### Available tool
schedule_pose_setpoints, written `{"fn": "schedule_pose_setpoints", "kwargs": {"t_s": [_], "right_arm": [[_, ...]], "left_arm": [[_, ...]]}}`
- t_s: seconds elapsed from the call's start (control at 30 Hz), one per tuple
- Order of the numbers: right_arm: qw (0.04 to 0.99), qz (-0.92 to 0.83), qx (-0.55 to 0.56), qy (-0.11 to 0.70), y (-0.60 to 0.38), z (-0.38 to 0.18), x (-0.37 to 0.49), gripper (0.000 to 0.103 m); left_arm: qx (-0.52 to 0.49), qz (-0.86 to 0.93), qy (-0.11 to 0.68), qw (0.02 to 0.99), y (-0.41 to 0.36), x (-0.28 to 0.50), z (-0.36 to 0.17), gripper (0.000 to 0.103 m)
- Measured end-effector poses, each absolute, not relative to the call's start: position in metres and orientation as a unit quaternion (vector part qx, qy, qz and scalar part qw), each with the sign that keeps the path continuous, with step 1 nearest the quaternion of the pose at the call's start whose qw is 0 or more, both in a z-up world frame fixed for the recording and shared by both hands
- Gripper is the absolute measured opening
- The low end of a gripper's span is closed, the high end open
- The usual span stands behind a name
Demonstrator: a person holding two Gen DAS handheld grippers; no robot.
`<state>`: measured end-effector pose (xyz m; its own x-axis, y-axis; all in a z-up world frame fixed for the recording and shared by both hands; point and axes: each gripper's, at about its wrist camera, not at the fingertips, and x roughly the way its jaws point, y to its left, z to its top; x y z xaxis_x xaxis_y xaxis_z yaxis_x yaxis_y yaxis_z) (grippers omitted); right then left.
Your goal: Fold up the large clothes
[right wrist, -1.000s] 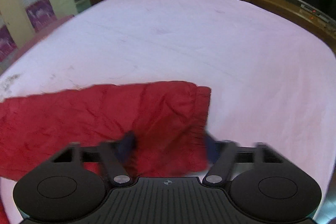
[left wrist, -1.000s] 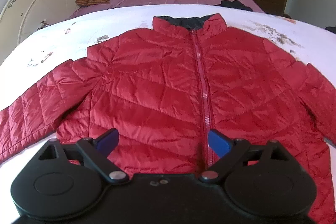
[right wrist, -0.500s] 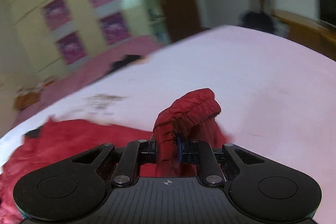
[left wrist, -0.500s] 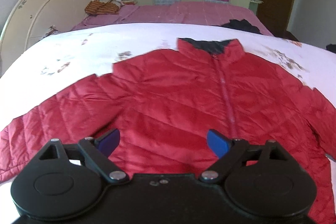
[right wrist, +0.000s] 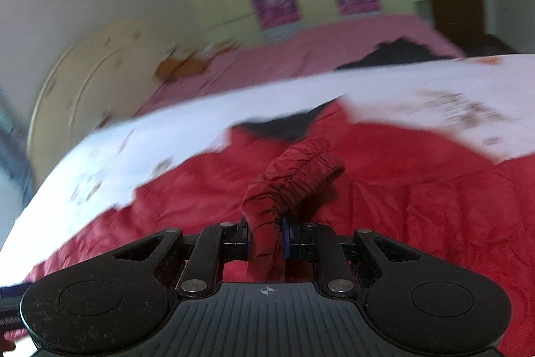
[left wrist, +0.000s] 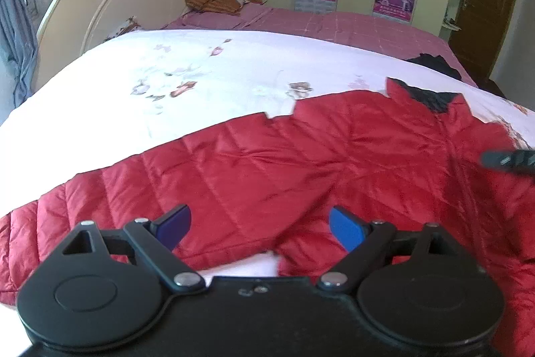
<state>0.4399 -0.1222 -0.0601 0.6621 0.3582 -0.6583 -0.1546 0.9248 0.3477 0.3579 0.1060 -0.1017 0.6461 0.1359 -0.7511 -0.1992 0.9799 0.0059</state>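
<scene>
Right jaws clamp sleeve cuff (right wrist: 294, 169), left spread

Left tool (left wrist: 259, 225): matte black body, two round disc housings with raised centres, angled black link arms joined by silver rivets, triangular cut-outs at the outer arms, blue pads (left wrist: 344, 228) on the fingertips, two small screws at mid-body

Right tool (right wrist: 266, 238): same black build, dusty and speckled, ribbed grey centre plate with a small white crosshair mark, silver rivets, blue pad edges
</scene>
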Motion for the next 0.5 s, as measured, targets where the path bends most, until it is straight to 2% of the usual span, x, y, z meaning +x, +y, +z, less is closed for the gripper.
{"fn": "schedule_pose_setpoints", "kwargs": {"t_s": [0.13, 0.17, 0.2, 0.27, 0.5], "right_arm": [[0.872, 0.178, 0.129, 0.437, -0.083, -0.085, 0.448, 0.016], [0.866, 0.183, 0.131, 0.447, -0.077, -0.090, 0.449, 0.025], [0.862, 0.186, 0.136, 0.452, -0.073, -0.094, 0.451, 0.054], [0.860, 0.196, 0.155, 0.445, -0.076, -0.095, 0.448, 0.088], [0.886, 0.160, 0.162, 0.404, -0.118, -0.062, 0.434, 0.089]], "left_arm": [[-0.049, 0.081, 0.415, 0.905, 0.118, 0.362, -0.106, 0.089], [-0.051, 0.076, 0.415, 0.905, 0.118, 0.363, -0.106, 0.089], [-0.054, 0.071, 0.415, 0.905, 0.118, 0.363, -0.106, 0.090], [-0.060, 0.061, 0.413, 0.907, 0.116, 0.364, -0.106, 0.092], [-0.056, -0.008, 0.417, 0.907, 0.080, 0.379, -0.111, 0.098]]}}
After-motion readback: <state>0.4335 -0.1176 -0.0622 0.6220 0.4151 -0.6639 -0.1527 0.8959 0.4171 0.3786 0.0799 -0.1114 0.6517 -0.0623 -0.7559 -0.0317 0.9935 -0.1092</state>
